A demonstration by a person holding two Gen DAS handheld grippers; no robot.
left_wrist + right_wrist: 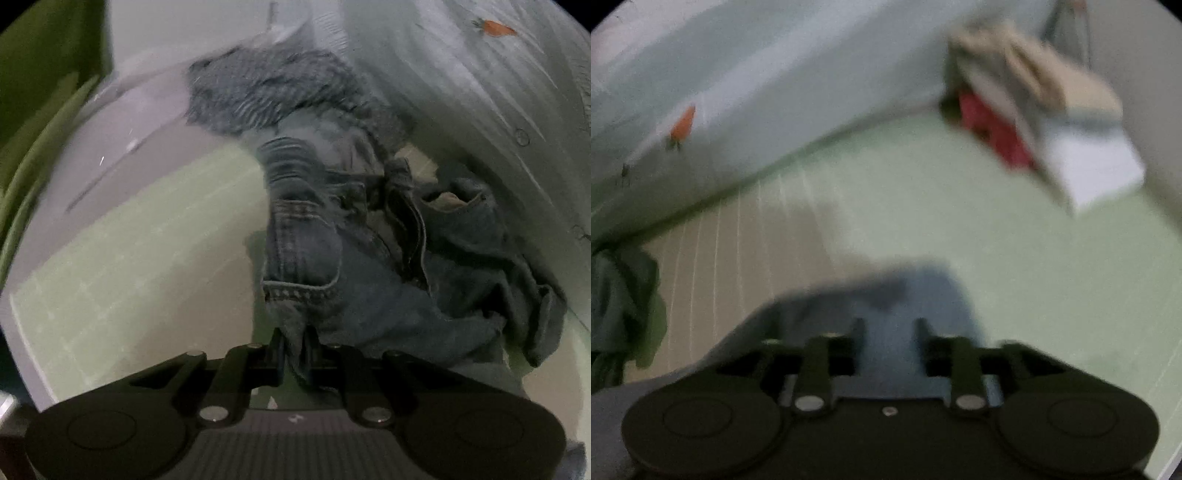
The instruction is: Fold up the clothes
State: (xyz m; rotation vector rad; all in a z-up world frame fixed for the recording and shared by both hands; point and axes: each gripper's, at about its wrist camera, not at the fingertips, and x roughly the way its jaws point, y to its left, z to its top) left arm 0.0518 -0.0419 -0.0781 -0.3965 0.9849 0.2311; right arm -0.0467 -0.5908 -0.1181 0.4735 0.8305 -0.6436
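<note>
A pair of dark blue jeans lies bunched and twisted over the pale green grid mat. My left gripper is shut on a fold of the denim near its hem and pocket stitching. In the blurred right wrist view, my right gripper has its fingers a little apart with blue denim between and under them. I cannot tell whether it pinches the cloth.
A light blue sheet with an orange carrot print hangs along the back and also shows in the right wrist view. A stack of folded clothes, beige, grey, red and white, sits at the mat's far right. A dark green garment lies at left.
</note>
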